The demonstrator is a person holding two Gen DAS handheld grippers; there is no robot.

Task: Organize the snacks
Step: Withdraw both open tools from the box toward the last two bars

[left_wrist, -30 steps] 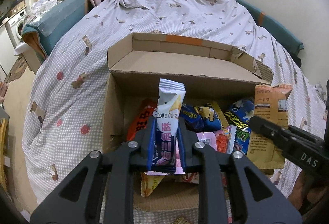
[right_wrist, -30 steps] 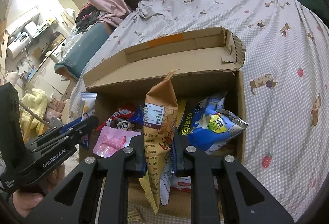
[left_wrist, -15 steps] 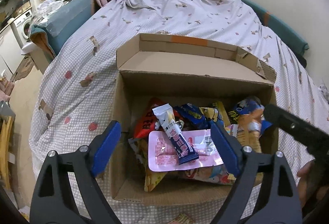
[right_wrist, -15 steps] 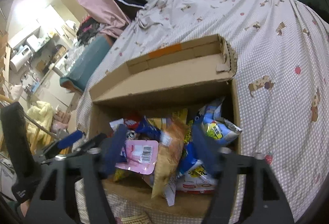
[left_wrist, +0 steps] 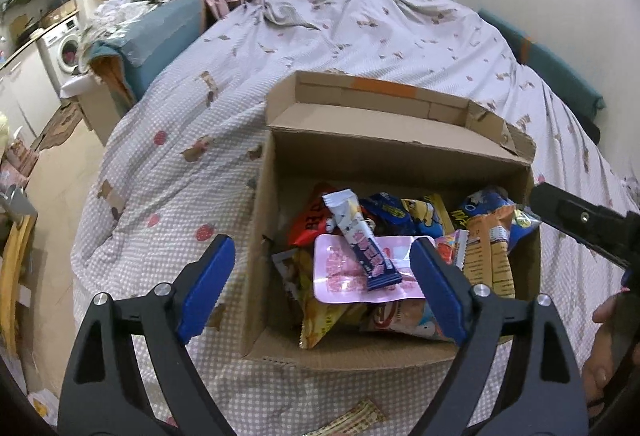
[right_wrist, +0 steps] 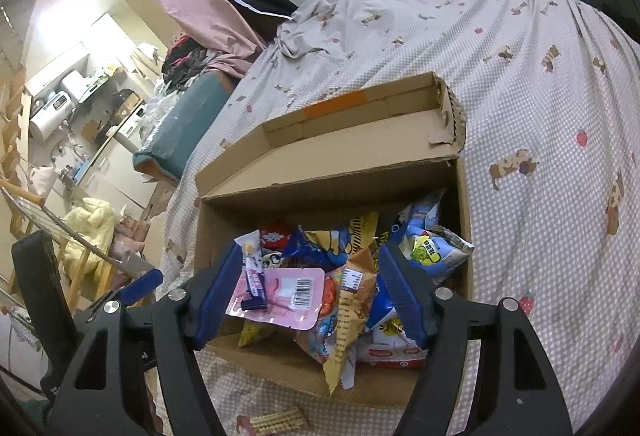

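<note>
Left black two-finger gripper [left_wrist: 322, 292] with blue fingers [left_wrist: 206, 288]: spread wide, empty, pitched down. Right black gripper [right_wrist: 312, 298]: same, fingers apart, nothing held.

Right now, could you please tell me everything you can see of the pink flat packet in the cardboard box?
The pink flat packet is a glossy plastic pouch with darker pink print and a white barcode label, visible in the right wrist view. It lies roughly flat on top of the other snacks, near the box's front. A white and dark blue snack bar rests diagonally across it. Neither gripper touches it.
</note>
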